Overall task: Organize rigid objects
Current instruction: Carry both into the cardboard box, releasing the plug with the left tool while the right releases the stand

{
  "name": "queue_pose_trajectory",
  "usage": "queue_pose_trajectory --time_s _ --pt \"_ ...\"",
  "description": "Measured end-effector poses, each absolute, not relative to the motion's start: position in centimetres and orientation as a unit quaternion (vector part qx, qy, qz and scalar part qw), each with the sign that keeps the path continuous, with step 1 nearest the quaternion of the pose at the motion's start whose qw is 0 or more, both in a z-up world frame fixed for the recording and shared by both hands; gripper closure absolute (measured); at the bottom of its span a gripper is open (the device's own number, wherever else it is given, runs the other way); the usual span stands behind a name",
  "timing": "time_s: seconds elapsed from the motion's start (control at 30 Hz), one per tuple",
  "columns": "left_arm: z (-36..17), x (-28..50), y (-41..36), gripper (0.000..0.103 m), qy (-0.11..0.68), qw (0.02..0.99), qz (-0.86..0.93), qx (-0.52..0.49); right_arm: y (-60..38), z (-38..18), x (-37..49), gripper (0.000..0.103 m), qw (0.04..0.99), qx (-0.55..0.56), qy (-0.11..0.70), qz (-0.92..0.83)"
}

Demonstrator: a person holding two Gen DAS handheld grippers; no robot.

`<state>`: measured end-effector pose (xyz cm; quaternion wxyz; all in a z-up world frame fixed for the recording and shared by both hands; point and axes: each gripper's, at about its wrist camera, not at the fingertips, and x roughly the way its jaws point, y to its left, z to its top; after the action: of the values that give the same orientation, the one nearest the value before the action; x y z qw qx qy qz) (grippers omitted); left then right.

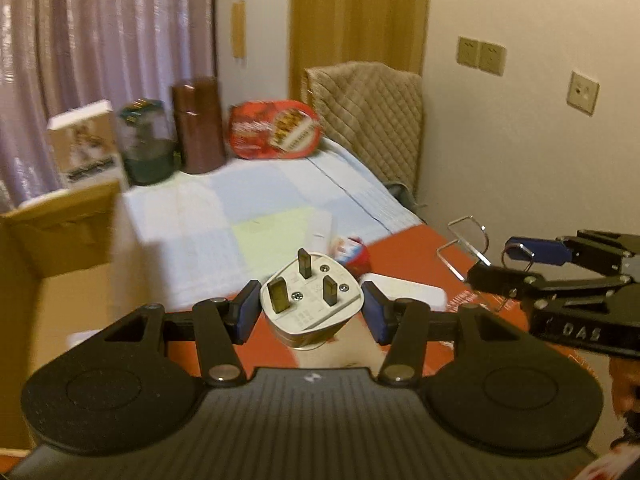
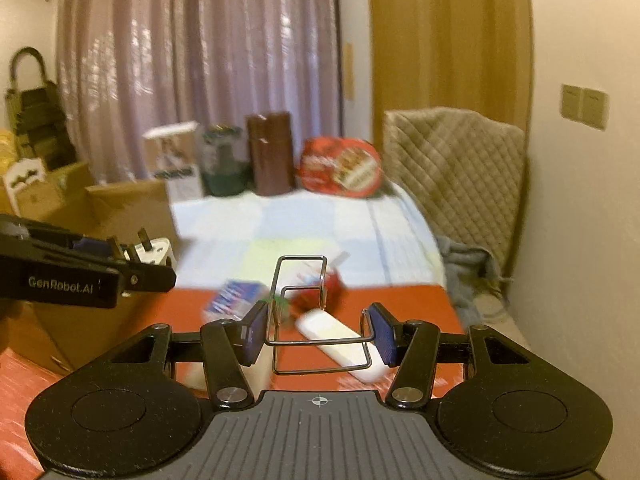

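Observation:
My left gripper point(image 1: 311, 311) is shut on a white three-pin plug adapter point(image 1: 310, 300), prongs pointing up, held above the red table top point(image 1: 416, 248). It also shows at the left of the right wrist view point(image 2: 154, 254). My right gripper point(image 2: 320, 334) is shut on a bent metal wire holder point(image 2: 304, 312), held above the table. In the left wrist view the wire holder point(image 1: 466, 240) sticks out from the right gripper's fingers point(image 1: 536, 250) at the right.
A white remote-like bar point(image 2: 340, 344), a red packet point(image 2: 320, 284) and a blue-and-white packet point(image 2: 232, 298) lie on the table. An open cardboard box point(image 1: 56, 236) stands at the left. Boxes, a brown cylinder point(image 1: 198, 124) and a red tin point(image 1: 276, 128) line the back. A quilted chair point(image 1: 368, 120) stands behind.

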<state>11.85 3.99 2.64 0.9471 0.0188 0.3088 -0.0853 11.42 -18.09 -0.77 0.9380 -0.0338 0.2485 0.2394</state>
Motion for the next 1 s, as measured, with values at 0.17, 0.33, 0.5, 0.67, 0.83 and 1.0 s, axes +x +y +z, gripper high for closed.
queue_pose_trajectory --time_s 0.17,0.33,0.5,0.67,0.83,1.0 --pt "5.8 9.3 9.2 0.054 0.299 0.953 -0.041 0.029 -14.5 3.1 10.7 0.052 0.926 -0.022 0.239 0.292" --pt "7.6 7.0 14.9 0.054 0.307 0.95 0.018 0.045 -8.7 6.0 10.3 0.052 0.906 -0.033 0.244 0.344" --pt "7.6 5.3 20.2 0.054 0.323 0.943 0.064 0.045 -2.5 6.8 9.6 0.052 0.886 -0.037 0.246 0.391" --pt "6.1 4.6 23.5 0.054 0.34 0.936 0.081 0.036 3.2 5.1 9.3 0.052 0.87 -0.033 0.261 0.417" --pt "4.4 4.2 25.3 0.054 0.35 0.933 0.082 0.022 6.0 2.3 8.8 0.052 0.863 -0.028 0.265 0.429" --pt "3.1 4.4 26.3 0.054 0.356 0.931 0.083 0.006 6.8 1.0 9.2 0.052 0.865 -0.042 0.264 0.425"
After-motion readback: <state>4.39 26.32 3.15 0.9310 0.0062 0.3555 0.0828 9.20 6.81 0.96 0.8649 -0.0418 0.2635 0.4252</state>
